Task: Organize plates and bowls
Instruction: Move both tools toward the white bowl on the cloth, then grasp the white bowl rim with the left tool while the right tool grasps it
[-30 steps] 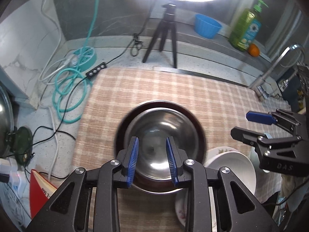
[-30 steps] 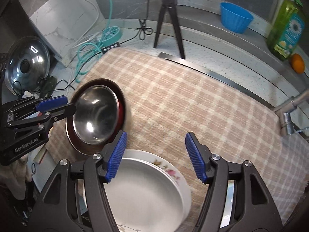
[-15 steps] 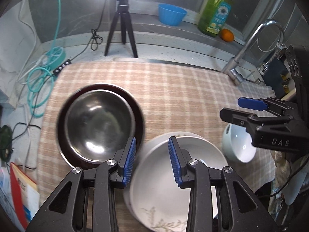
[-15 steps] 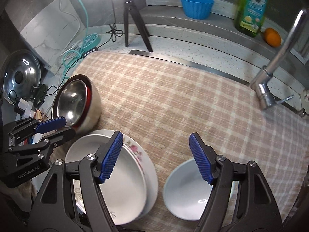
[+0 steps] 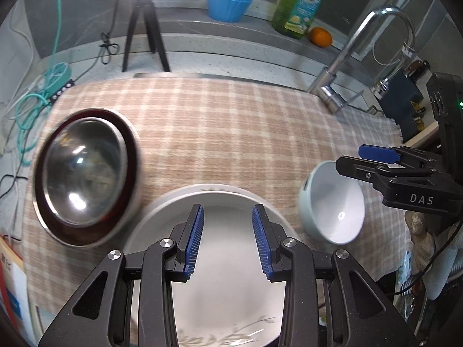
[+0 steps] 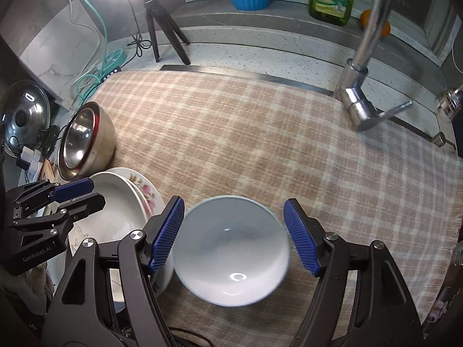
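Right gripper point(image 6: 233, 232) hangs open above white bowl point(image 6: 231, 248), untouched.

1. Left gripper point(image 5: 227, 238) angles steeply downward, blue pads point(image 5: 194, 241) parted a little, nothing pinched.
2. Right gripper point(image 6: 234, 235) tilts down too, jaws spread wide, gripping nothing.

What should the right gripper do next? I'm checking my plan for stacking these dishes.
Probably lower the right gripper and close on the white bowl. Its fingers stand open on either side of the bowl's rim without touching it, and the bowl sits alone on the checked cloth.
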`<state>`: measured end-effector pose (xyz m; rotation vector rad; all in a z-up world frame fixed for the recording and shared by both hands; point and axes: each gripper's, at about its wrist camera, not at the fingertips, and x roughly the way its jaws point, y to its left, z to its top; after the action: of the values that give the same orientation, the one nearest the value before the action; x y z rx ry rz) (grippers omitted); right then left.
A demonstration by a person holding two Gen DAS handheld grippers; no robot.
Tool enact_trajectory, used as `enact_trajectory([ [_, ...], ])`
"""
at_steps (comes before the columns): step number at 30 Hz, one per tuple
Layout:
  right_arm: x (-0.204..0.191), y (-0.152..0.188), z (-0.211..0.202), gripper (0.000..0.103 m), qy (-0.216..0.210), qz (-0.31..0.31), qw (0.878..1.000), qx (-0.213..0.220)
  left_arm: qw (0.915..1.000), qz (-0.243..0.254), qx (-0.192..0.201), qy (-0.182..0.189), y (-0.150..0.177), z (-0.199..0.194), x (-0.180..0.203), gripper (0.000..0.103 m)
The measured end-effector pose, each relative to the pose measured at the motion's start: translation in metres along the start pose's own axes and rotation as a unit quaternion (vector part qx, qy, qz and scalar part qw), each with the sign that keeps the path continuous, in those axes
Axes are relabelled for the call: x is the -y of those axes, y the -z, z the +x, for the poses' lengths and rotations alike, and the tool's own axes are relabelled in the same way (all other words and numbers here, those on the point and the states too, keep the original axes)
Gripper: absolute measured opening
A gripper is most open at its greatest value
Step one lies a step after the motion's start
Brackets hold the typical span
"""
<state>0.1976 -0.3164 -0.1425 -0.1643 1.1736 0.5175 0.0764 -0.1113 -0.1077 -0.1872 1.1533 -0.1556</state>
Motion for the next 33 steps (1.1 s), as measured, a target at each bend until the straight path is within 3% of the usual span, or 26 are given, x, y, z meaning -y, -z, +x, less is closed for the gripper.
enact_trajectory([
  [10,0.045,0.025,-0.005,0.072,-0.017,0.04,0.999,-0.008,0.9989,0.03,-0.013,0.034,-0.004,0.014,0.047,0.033],
  [18,0.052,0.044,0.001,0.043,-0.034,0.035,0.998,-0.029,0.9972,0.049,-0.036,0.045,-0.001,0.031,0.068,0.031],
  [22,0.051,0.048,0.004,0.035,-0.04,0.028,0.998,-0.037,0.9968,0.048,-0.046,0.044,0.001,0.038,0.073,0.022],
  [33,0.057,0.054,0.019,0.02,-0.07,0.041,0.995,-0.059,0.9963,0.045,-0.063,0.038,0.0,0.053,0.079,0.015],
])
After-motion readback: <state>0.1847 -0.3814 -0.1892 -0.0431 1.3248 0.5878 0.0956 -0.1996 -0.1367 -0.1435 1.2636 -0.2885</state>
